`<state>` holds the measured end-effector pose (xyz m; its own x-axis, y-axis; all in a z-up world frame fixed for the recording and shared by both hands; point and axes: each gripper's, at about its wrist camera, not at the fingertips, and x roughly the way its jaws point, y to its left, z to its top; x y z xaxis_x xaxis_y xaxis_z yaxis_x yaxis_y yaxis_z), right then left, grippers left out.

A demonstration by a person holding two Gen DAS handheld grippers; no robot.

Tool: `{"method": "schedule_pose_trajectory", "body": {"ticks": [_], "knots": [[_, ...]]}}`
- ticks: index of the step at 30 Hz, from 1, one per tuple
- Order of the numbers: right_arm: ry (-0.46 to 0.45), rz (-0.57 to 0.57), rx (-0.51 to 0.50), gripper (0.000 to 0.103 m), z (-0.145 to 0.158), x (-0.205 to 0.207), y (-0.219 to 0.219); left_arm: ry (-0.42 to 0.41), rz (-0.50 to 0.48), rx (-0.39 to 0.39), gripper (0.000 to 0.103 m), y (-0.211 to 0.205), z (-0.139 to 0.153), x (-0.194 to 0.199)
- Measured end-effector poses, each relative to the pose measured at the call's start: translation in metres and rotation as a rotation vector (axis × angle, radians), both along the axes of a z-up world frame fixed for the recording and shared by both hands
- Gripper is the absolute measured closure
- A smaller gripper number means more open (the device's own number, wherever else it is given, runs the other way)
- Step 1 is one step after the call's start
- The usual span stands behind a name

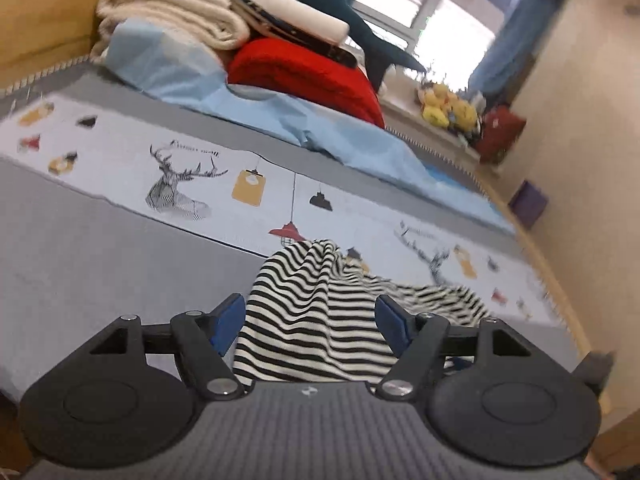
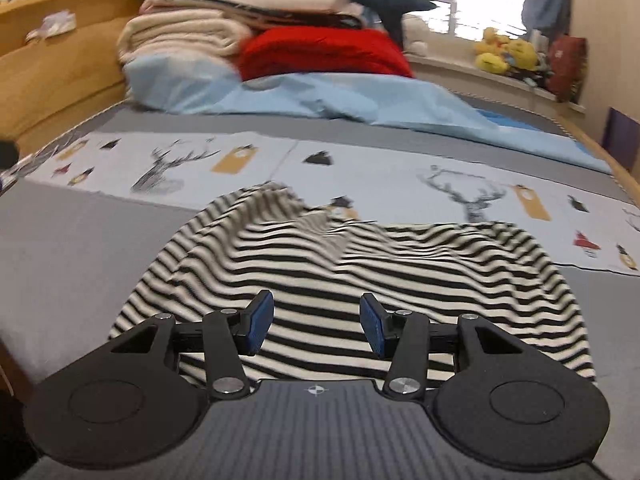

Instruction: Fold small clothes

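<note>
B/w striped top (image 2: pixel 352 264), rumpled, unfolded.

One striped garment (image 2: pixel 340 272); two grippers (image 2: pixel 317 322)

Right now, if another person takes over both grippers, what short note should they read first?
Left gripper: open, holds nothing; striped garment shows between its fingers.
Right gripper: open, empty, over the same garment.
Garment: on the grey bed cover, rumpled, with a raised bunch at its far side.
Done: no neat fold visible.
Left: flatten it, then fold.
</note>
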<state>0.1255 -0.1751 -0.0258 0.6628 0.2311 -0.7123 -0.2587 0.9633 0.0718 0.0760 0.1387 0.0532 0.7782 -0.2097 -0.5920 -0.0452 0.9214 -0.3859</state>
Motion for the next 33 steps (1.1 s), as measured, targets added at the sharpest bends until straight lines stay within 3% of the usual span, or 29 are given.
{"method": "schedule_pose_trajectory", "body": {"ticks": [3,5,7,8,13,15,17,19,28,33], "knots": [[0.007,0.035,0.002,0.055,-0.003,0.0,0.017,0.013,0.03,-0.056,0.026,0.012,0.0,0.001],[0.015,0.055,0.015,0.076,-0.004,0.001,0.025,0.018,0.037,-0.072,0.026,0.015,0.0,0.002],[0.02,0.078,0.019,0.087,-0.007,0.003,0.035,0.017,0.039,-0.073,0.026,0.016,0.001,0.002],[0.022,0.088,0.02,0.087,-0.009,0.004,0.04,0.015,0.037,-0.073,0.026,0.016,0.001,0.002],[0.036,0.17,0.017,0.087,-0.019,0.006,0.065,0.024,0.044,-0.088,0.024,0.021,0.0,0.004],[0.043,0.235,0.007,0.082,-0.024,0.004,0.078,0.035,0.053,-0.11,0.024,0.026,-0.003,0.007],[0.042,0.3,-0.024,0.064,-0.03,0.0,0.093,0.047,0.064,-0.134,0.024,0.032,-0.006,0.01],[0.041,0.348,-0.071,0.058,-0.037,-0.004,0.106,0.061,0.078,-0.154,0.024,0.037,-0.009,0.012],[0.018,0.482,-0.173,0.056,-0.055,-0.012,0.141,0.11,0.143,-0.246,0.023,0.058,-0.019,0.019],[-0.034,0.54,-0.176,0.056,-0.055,-0.014,0.152,0.124,0.152,-0.251,0.023,0.059,-0.02,0.02]]}}
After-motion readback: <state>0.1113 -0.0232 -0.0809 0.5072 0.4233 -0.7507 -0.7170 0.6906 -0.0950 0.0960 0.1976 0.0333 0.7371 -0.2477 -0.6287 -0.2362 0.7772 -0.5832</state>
